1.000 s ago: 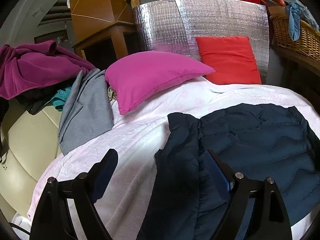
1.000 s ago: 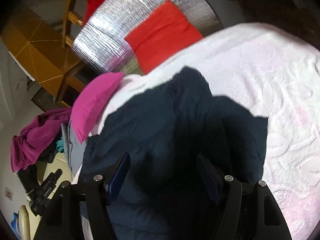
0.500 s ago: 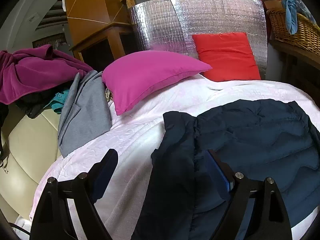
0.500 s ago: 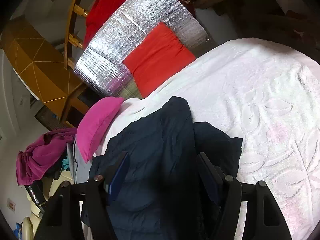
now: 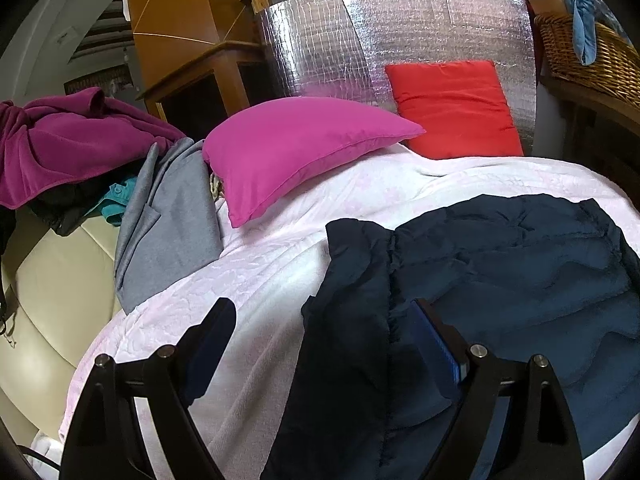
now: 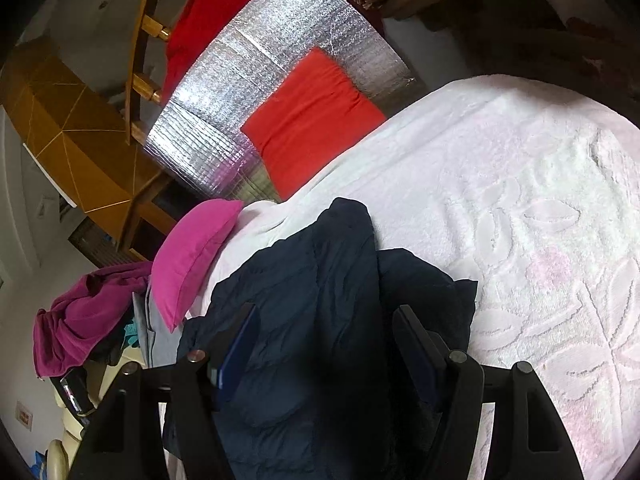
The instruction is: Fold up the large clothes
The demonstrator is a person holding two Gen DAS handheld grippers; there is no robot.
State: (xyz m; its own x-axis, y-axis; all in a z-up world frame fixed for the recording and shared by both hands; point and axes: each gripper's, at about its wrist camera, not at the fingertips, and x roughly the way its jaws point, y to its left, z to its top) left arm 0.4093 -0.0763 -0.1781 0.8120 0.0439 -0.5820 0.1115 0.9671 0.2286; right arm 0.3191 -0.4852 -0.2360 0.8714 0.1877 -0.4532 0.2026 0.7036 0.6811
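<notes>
Navy quilted jacket (image 5: 500,264) looks soft, puffy and slippery; better pinched at a hem corner. Left gripper (image 5: 324,332) and right gripper (image 6: 324,332) both gape wide, holding nothing.

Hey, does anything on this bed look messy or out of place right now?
Yes. The dark blue jacket lies rumpled on the white bedspread, and a grey garment slumps off the bed's edge beside the pink pillow.

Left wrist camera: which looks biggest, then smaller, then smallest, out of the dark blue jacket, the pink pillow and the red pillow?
1. dark blue jacket, though it lies nearest the camera
2. pink pillow
3. red pillow, farthest away
</notes>
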